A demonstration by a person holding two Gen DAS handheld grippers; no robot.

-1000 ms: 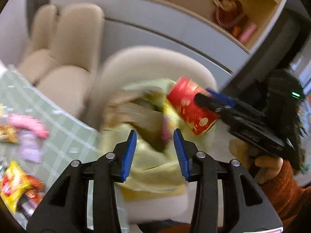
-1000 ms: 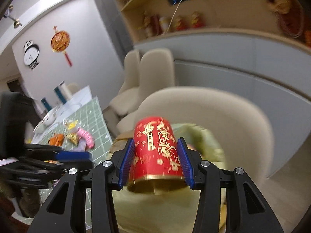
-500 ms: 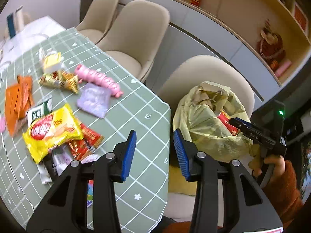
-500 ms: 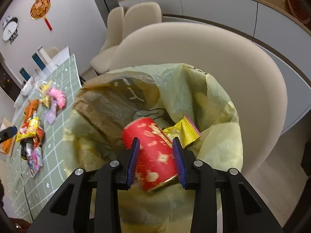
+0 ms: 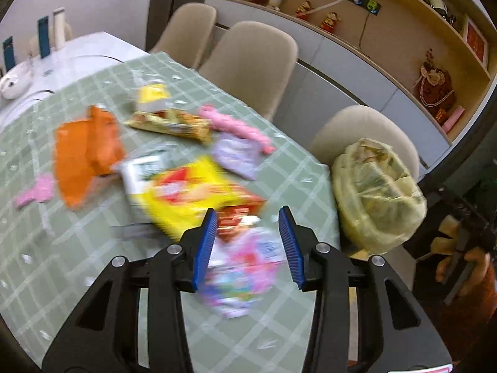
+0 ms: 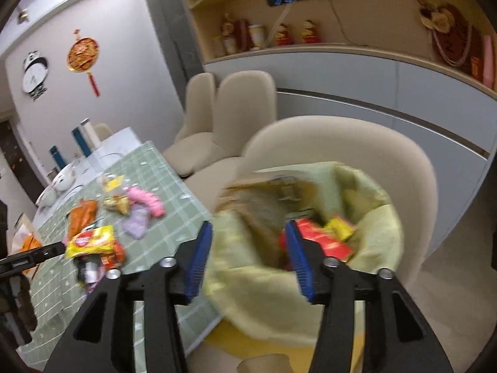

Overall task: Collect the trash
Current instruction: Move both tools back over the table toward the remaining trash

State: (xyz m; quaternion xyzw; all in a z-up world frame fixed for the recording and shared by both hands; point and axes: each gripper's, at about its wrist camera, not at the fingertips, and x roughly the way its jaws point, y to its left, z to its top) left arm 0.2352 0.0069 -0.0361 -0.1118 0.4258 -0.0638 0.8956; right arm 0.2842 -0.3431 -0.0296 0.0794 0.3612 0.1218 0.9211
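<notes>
The right gripper (image 6: pixel 248 250) has just spread its jaws wide and holds nothing; the red can (image 6: pixel 323 239) lies inside the yellow trash bag (image 6: pixel 379 236) on the beige chair (image 6: pixel 341 136). The left gripper (image 5: pixel 247 242), half open and empty, hovers above the pink wrapper (image 5: pixel 248 267) at the green table's (image 5: pixel 93 248) edge. Best to straddle that 1 wrapper alone, clear of the yellow snack bag (image 5: pixel 186 195), before closing.

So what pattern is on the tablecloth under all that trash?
The tablecloth is pale green with a white grid-check pattern. It shows best in the left wrist view.
</notes>
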